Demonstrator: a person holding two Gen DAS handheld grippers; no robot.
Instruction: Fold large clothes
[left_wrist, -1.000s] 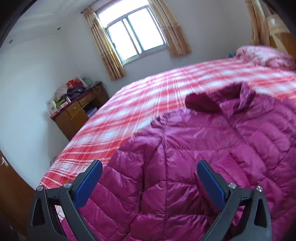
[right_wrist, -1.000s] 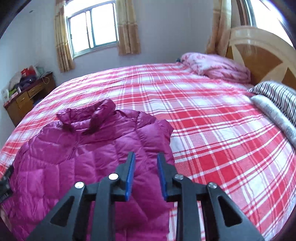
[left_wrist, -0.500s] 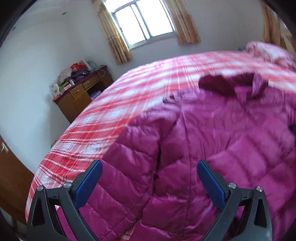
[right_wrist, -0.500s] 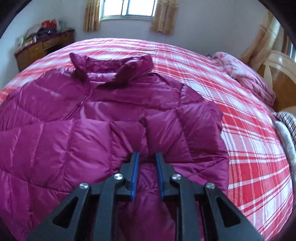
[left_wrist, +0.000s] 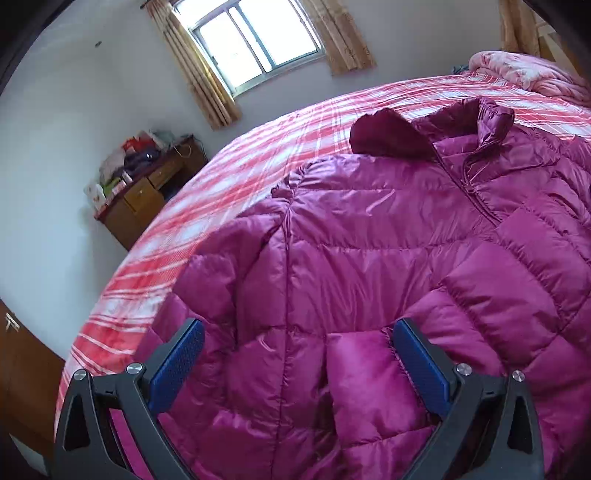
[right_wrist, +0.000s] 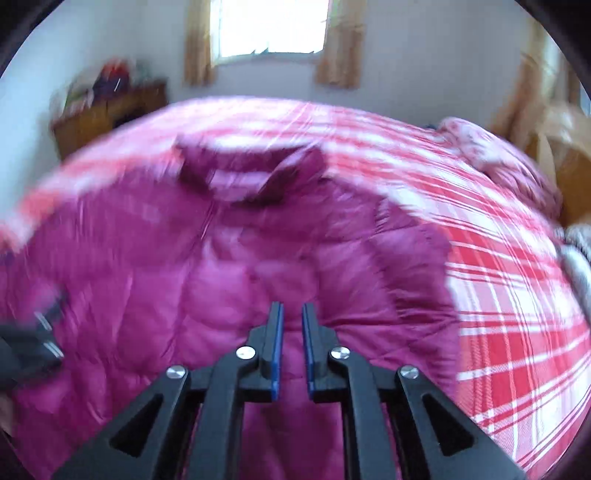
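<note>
Lying spread over the red plaid bedspread, the magenta puffer jacket fills the centre and right of the left wrist view, collar toward the upper right. The left gripper hangs over the jacket's lower part with its blue pads set wide apart, nothing pinched between them. In the blurred right wrist view the right gripper, at bottom centre, has just been closing; its jaws stand nearly together, and whether jacket fabric sits between them is unclear. A wooden dresser stands at the left, under the window.
</note>
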